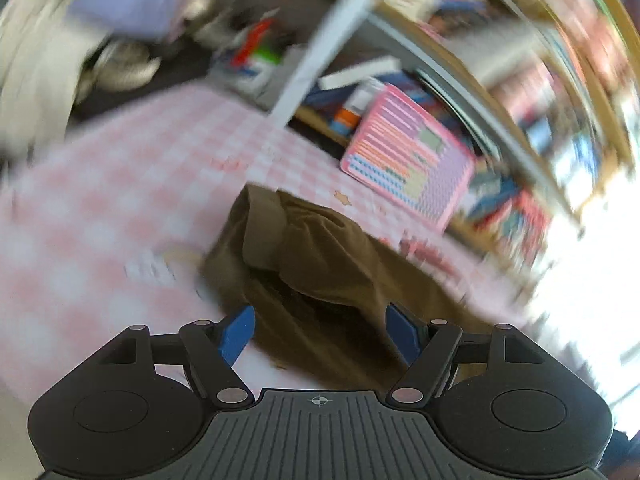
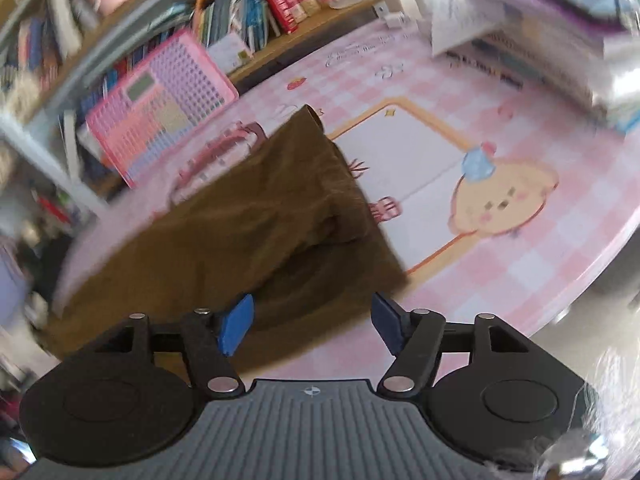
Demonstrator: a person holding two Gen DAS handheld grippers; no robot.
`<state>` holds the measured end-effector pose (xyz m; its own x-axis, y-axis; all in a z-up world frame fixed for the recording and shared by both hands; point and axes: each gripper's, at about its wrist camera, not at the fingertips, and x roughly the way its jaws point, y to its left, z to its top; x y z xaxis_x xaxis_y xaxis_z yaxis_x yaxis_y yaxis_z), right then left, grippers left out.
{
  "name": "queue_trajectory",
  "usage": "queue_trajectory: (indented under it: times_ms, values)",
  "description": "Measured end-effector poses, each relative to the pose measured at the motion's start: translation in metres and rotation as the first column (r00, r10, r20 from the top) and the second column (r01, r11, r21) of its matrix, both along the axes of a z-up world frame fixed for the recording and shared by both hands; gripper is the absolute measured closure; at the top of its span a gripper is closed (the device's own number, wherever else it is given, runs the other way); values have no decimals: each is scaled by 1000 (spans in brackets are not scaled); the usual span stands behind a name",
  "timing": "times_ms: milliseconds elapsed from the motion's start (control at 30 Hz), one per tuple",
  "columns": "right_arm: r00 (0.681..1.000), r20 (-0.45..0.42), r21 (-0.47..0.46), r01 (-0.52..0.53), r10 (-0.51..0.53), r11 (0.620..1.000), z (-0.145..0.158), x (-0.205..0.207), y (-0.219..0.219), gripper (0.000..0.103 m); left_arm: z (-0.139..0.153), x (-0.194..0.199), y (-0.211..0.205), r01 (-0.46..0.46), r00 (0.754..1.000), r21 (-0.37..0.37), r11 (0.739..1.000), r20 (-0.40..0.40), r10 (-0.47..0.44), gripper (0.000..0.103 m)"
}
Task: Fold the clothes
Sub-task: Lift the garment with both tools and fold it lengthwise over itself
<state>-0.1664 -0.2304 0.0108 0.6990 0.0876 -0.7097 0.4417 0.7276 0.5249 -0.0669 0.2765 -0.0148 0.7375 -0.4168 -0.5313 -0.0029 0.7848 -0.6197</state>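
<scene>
**Garment on mat, both grippers released**

A brown garment (image 2: pixel 256 216) is found lying on a pink checked mat (image 2: pixel 500 280) that covers the table. In the right wrist view it is seen stretching from the near left toward the far middle, where a narrow end reaches the mat's printed white panel. One layer is turned over another near the middle, so a fold is judged to be partly made; the outline is not yet square and the near edge is loose.

The left gripper (image 1: pixel 320 330) is held over the near end of the garment with its blue pads spread apart; cloth is seen beneath the gap but is not pinched. The right gripper (image 2: pixel 312 322) is likewise released, pads well apart, with the garment's near edge below and between them and nothing gripped. Both are angled downward at the cloth, which is judged to suit either a laying-down or a fresh grasp of the near edge.

A pink basket (image 2: pixel 160 104) is propped against a bookshelf (image 2: pixel 248 20) at the far left, just beside the garment's far side. Both views are blurred toward the edges, so fine creases cannot be told.
</scene>
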Motion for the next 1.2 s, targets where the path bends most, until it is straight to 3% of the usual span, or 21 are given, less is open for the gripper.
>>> queue_trajectory:
  times_ms: [67, 133, 233, 467, 633, 700, 733, 767, 800, 833, 900, 1033, 1133, 1200]
  values:
    - [998, 14, 123, 65, -67, 990, -2, 3, -9, 38, -11, 3, 7, -64, 996, -154, 986, -65, 55, 30]
    - [990, 14, 250, 131, -139, 959, -6, 6, -18, 38, -22, 6, 13, -127, 988, -282, 951, -125, 94, 30]
    - [973, -12, 401, 216, -230, 890, -19, 13, -30, 38, -35, 10, 13, -191, 976, -387, 902, -173, 133, 31]
    - [951, -95, 490, 302, -294, 818, -42, 34, -49, 39, -39, 25, 0, -268, 958, -461, 846, -219, 184, 32]
    - [945, -105, 528, 317, -310, 787, -52, 42, -60, 44, -47, 47, -9, -290, 949, -461, 839, -252, 190, 33]
    - [949, -109, 540, 308, -298, 784, -55, 46, -62, 56, -53, 56, -13, -319, 937, -456, 831, -286, 202, 33]
    - [952, -111, 548, 299, -286, 781, -56, 49, -62, 63, -55, 59, -15, -330, 933, -448, 831, -290, 213, 38]
    - [955, -114, 560, 289, -273, 776, -57, 53, -62, 83, -56, 63, -17, -340, 929, -441, 831, -294, 224, 45]
    - [959, -115, 567, 278, -259, 776, -56, 58, -62, 96, -57, 66, -18, -351, 925, -433, 830, -298, 235, 64]
    - [962, -108, 560, 267, -251, 784, -53, 64, -63, 97, -55, 71, -19, -356, 922, -410, 840, -299, 245, 84]
    - [969, -38, 518, 227, -243, 825, -33, 77, -67, 100, -47, 85, -21, -352, 923, -359, 864, -287, 257, 97]
    - [964, 201, 396, 84, -176, 914, 38, 96, -71, 100, 3, 104, -29, -250, 968, -350, 903, -87, 235, 98]
    - [926, 363, 279, -3, -103, 960, 86, 89, -69, 100, 42, 89, -29, -122, 974, -385, 915, 129, 184, 98]
    - [921, 381, 232, -18, -74, 972, 94, 68, -65, 100, 35, 75, -21, -113, 976, -406, 907, 125, 177, 98]
